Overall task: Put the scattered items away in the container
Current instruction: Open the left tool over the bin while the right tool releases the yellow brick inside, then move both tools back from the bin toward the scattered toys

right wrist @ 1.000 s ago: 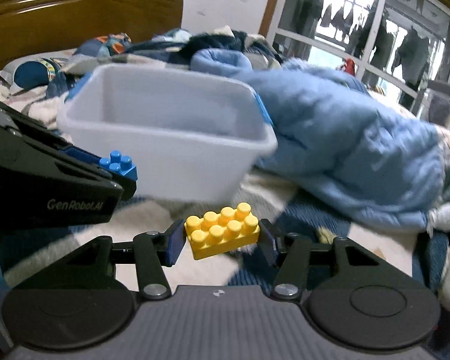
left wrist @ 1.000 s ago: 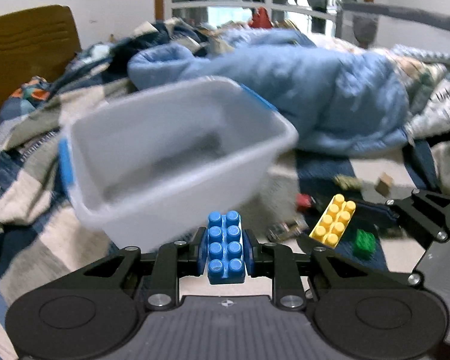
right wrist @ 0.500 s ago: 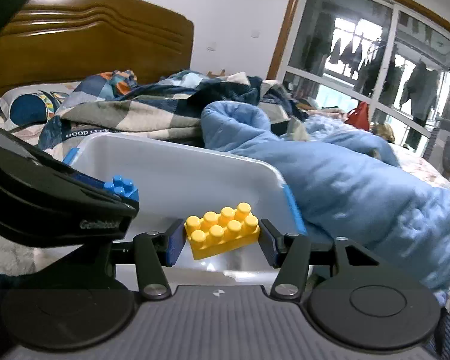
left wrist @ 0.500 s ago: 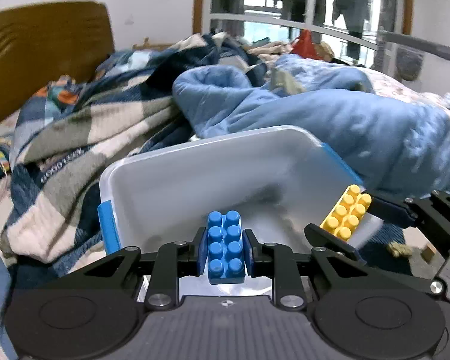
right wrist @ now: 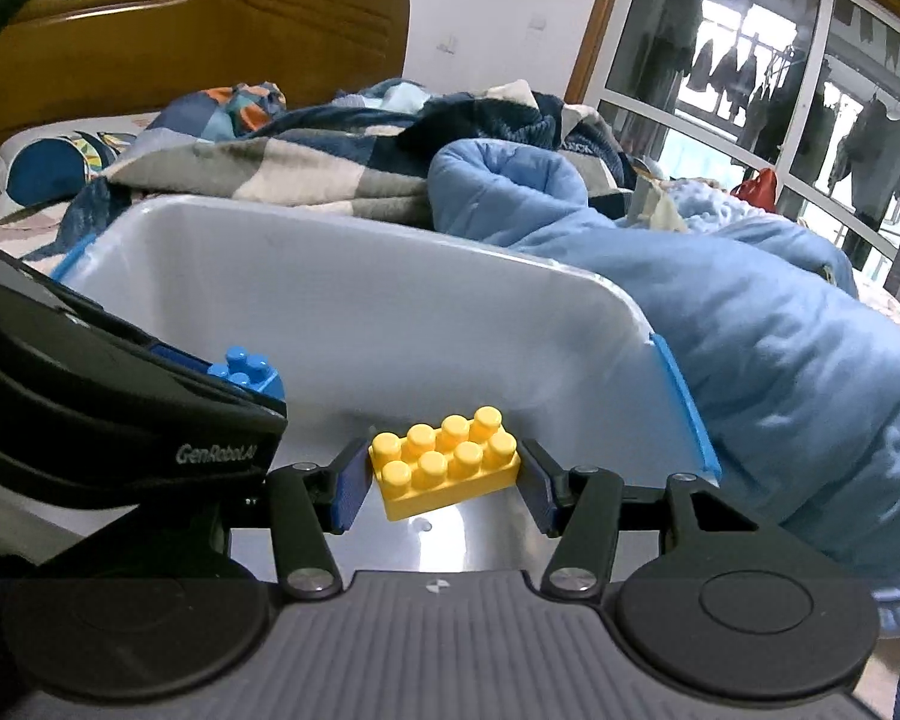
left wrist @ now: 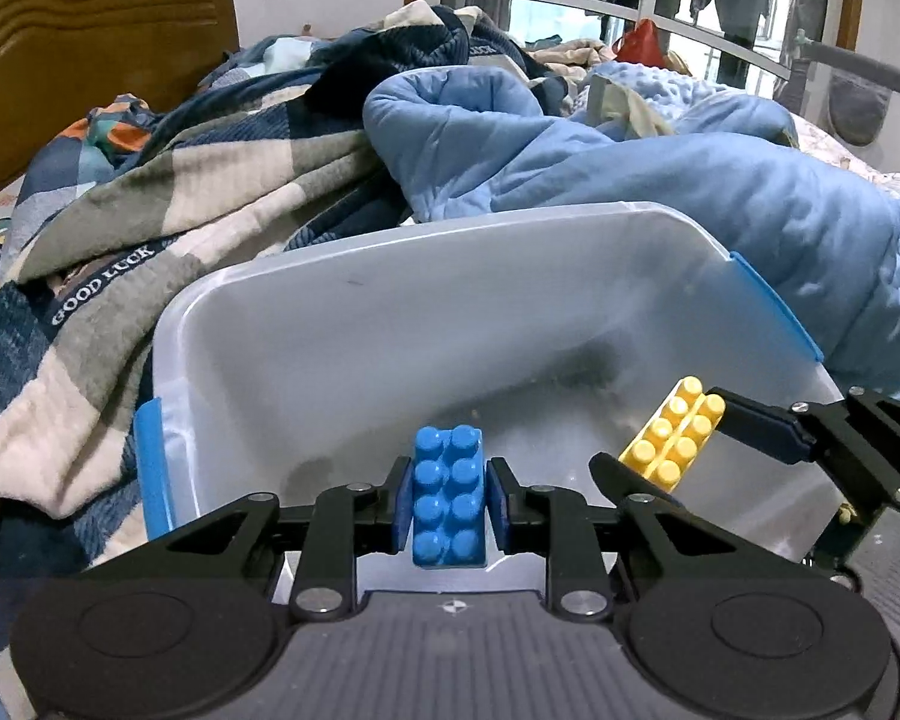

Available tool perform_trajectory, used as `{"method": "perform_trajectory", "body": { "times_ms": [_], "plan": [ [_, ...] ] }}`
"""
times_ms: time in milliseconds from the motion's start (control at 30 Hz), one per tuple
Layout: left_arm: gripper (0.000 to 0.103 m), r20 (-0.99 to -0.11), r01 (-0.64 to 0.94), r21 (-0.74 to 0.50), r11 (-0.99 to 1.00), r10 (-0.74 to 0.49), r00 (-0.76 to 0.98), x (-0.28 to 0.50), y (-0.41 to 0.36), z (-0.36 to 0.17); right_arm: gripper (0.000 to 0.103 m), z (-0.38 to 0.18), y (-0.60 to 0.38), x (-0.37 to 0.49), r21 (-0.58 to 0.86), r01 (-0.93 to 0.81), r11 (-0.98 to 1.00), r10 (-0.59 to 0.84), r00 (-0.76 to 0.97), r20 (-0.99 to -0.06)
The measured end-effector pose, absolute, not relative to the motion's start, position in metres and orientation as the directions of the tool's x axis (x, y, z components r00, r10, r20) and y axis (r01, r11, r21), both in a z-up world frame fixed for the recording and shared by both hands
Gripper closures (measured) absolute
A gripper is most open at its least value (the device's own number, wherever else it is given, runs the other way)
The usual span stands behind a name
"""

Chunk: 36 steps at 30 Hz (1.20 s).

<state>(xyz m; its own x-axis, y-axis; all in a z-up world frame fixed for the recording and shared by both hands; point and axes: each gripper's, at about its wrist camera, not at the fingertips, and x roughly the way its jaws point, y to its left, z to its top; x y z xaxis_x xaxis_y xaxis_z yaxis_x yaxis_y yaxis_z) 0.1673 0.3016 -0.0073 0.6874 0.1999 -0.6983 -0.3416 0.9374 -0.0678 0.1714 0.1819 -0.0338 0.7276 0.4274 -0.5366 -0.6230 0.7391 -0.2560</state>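
Note:
A clear plastic container (left wrist: 426, 324) with blue clips lies on the bed, right below both grippers. Its inside looks bare apart from some specks. My left gripper (left wrist: 450, 483) hangs over the near rim with a blue brick (left wrist: 449, 498) between its pads; the jaws are opening and the brick still sits between them. My right gripper (right wrist: 444, 471) is shut on a yellow brick (right wrist: 444, 459) above the container's (right wrist: 390, 312) floor. In the left wrist view the yellow brick (left wrist: 672, 432) shows at the right; in the right wrist view the blue brick (right wrist: 246, 369) shows at the left.
A bunched light-blue quilt (left wrist: 660, 180) presses against the container's far right side. A checked blanket (left wrist: 150, 198) is piled behind and to the left. A wooden headboard (right wrist: 180, 42) and a window (right wrist: 780, 78) stand beyond the bed.
Both grippers have travelled with their bricks from in front of the container to above its inside. The loose toys on the bed have dropped out of view.

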Motion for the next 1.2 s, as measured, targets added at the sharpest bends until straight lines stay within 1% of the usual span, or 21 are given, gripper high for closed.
{"method": "perform_trajectory", "body": {
  "times_ms": [133, 200, 267, 300, 333, 400, 433, 500, 533, 700, 767, 867, 933, 1067, 1133, 1200],
  "plan": [
    [0.071, -0.698, -0.342, -0.070, 0.937, 0.199, 0.688, 0.168, 0.302, -0.008, 0.046, -0.036, 0.182, 0.174, -0.260, -0.624, 0.737, 0.423, 0.726, -0.542],
    [0.070, -0.700, -0.343, -0.056, 0.938, 0.208, 0.683, 0.169, 0.300, -0.007, 0.044, -0.037, 0.183, 0.173, -0.268, -0.624, 0.735, 0.420, 0.728, -0.542],
    [0.069, -0.696, -0.342, -0.042, 0.939, 0.218, 0.684, 0.167, 0.298, -0.006, 0.034, -0.037, 0.182, 0.172, -0.284, -0.612, 0.738, 0.408, 0.740, -0.534],
    [0.067, -0.695, -0.340, -0.038, 0.940, 0.220, 0.685, 0.165, 0.297, -0.005, 0.030, -0.037, 0.181, 0.171, -0.293, -0.605, 0.740, 0.403, 0.748, -0.528],
    [0.065, -0.693, -0.339, -0.037, 0.940, 0.220, 0.686, 0.163, 0.295, -0.003, 0.023, -0.036, 0.180, 0.171, -0.301, -0.598, 0.743, 0.397, 0.755, -0.522],
    [0.056, -0.683, -0.338, -0.034, 0.940, 0.225, 0.695, 0.157, 0.291, 0.002, 0.021, -0.034, 0.177, 0.169, -0.300, -0.596, 0.745, 0.400, 0.758, -0.515],
    [0.054, -0.676, -0.340, -0.031, 0.940, 0.231, 0.699, 0.154, 0.289, 0.005, 0.020, -0.033, 0.176, 0.168, -0.298, -0.596, 0.746, 0.402, 0.759, -0.513],
    [0.047, -0.662, -0.338, -0.023, 0.941, 0.239, 0.710, 0.148, 0.284, 0.012, 0.017, -0.030, 0.174, 0.167, -0.294, -0.600, 0.745, 0.408, 0.757, -0.511],
    [0.046, -0.656, -0.339, -0.019, 0.940, 0.245, 0.714, 0.144, 0.282, 0.015, 0.014, -0.028, 0.173, 0.165, -0.294, -0.602, 0.743, 0.412, 0.756, -0.509],
    [0.042, -0.639, -0.343, -0.032, 0.939, 0.244, 0.730, 0.124, 0.273, 0.029, 0.014, -0.022, 0.163, 0.152, -0.302, -0.606, 0.736, 0.421, 0.759, -0.497],
    [0.041, -0.636, -0.338, -0.044, 0.940, 0.235, 0.735, 0.114, 0.267, 0.030, 0.014, -0.024, 0.151, 0.139, -0.300, -0.599, 0.742, 0.426, 0.768, -0.478],
    [0.037, -0.634, -0.320, -0.054, 0.946, 0.215, 0.742, 0.098, 0.250, 0.029, 0.013, -0.024, 0.119, 0.120, -0.244, -0.580, 0.777, 0.438, 0.777, -0.452],
    [0.037, -0.636, -0.297, -0.055, 0.953, 0.195, 0.747, 0.088, 0.235, 0.025, 0.009, -0.025, 0.093, 0.109, -0.191, -0.551, 0.812, 0.432, 0.788, -0.438],
    [0.037, -0.630, -0.257, -0.076, 0.963, 0.154, 0.761, 0.070, 0.204, 0.017, 0.008, -0.029, 0.038, 0.091, -0.076, -0.501, 0.862, 0.439, 0.813, -0.382],
    [0.036, -0.621, -0.246, -0.088, 0.965, 0.140, 0.771, 0.061, 0.193, 0.012, 0.008, -0.030, 0.018, 0.085, -0.026, -0.493, 0.870, 0.447, 0.809, -0.381],
    [0.033, -0.614, -0.253, -0.086, 0.964, 0.149, 0.775, 0.057, 0.181, 0.007, 0.007, -0.033, -0.002, 0.080, 0.024, -0.481, 0.877, 0.451, 0.802, -0.392]
  ]
}}
